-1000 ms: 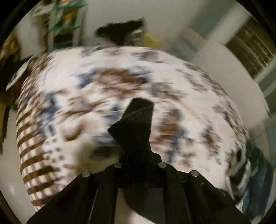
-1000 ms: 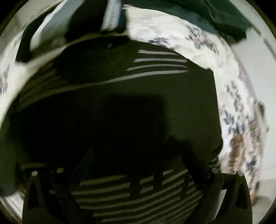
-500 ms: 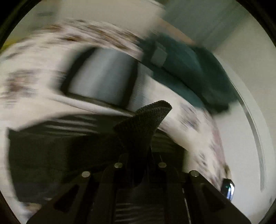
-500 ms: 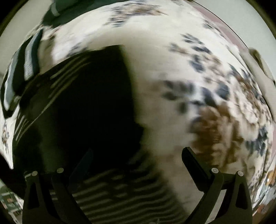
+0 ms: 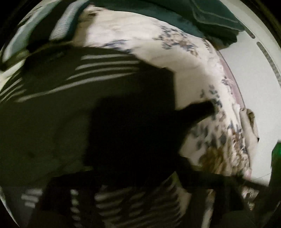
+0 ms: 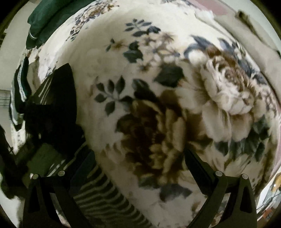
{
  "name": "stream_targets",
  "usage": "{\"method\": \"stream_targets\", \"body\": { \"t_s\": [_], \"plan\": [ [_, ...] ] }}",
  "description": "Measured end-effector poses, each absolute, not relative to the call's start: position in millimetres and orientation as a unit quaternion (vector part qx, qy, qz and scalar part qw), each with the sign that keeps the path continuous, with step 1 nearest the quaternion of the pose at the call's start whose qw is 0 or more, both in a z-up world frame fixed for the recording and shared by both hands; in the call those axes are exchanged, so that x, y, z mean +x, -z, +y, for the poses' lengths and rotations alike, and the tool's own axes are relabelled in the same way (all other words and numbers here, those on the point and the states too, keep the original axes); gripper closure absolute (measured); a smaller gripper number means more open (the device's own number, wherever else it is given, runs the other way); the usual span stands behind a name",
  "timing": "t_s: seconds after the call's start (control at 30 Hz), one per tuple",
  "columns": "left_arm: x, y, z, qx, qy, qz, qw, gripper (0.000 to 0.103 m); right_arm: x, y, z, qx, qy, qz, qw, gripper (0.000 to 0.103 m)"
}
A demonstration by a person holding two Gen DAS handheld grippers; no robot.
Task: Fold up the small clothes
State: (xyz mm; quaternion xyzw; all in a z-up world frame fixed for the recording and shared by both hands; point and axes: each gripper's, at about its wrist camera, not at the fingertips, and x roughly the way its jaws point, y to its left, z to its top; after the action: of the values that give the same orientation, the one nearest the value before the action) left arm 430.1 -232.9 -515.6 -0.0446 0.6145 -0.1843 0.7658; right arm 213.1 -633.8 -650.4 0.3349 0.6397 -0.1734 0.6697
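Folding a dark striped shirt (image 5: 73, 105) spread on the floral blanket (image 6: 158, 96), looks partway: one flap seems laid over, not yet compact. Right tool (image 6: 140, 168) spread wide, gripping nothing, over bare blanket beside the shirt. Left tool too blurred and dark, can't tell. Green clothes (image 5: 202, 15) wait behind.

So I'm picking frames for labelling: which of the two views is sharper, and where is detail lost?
Right wrist: fairly sharp on the floral blanket, open right claw crisp. Left wrist: motion-smeared, the striped garment sunk in shadow, left claw unreadable.
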Motion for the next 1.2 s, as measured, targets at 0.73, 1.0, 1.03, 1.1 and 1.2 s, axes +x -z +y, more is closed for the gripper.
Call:
{"method": "stream_targets", "body": {
  "t_s": [0.73, 1.0, 1.03, 1.1, 1.2],
  "plan": [
    [284, 598, -56, -0.044, -0.08, 0.641, 0.762, 0.0, 491, 730, -587, 0.371, -0.082, 0.689, 0.617, 0.092],
    [280, 592, -59, -0.05, -0.064, 0.653, 0.753, 0.0, 521, 707, -607, 0.27, 0.034, 0.675, 0.686, 0.098],
    [281, 589, -58, -0.052, -0.062, 0.658, 0.749, 0.0, 521, 715, -605, 0.279, 0.025, 0.688, 0.669, 0.097],
    [284, 579, -55, -0.047, -0.071, 0.662, 0.745, 0.0, 520, 712, -602, 0.285, 0.011, 0.692, 0.663, 0.087],
    [294, 553, -42, -0.053, -0.083, 0.64, 0.762, 0.0, 504, 686, -605, 0.287, 0.012, 0.677, 0.677, 0.046]
  ]
}}
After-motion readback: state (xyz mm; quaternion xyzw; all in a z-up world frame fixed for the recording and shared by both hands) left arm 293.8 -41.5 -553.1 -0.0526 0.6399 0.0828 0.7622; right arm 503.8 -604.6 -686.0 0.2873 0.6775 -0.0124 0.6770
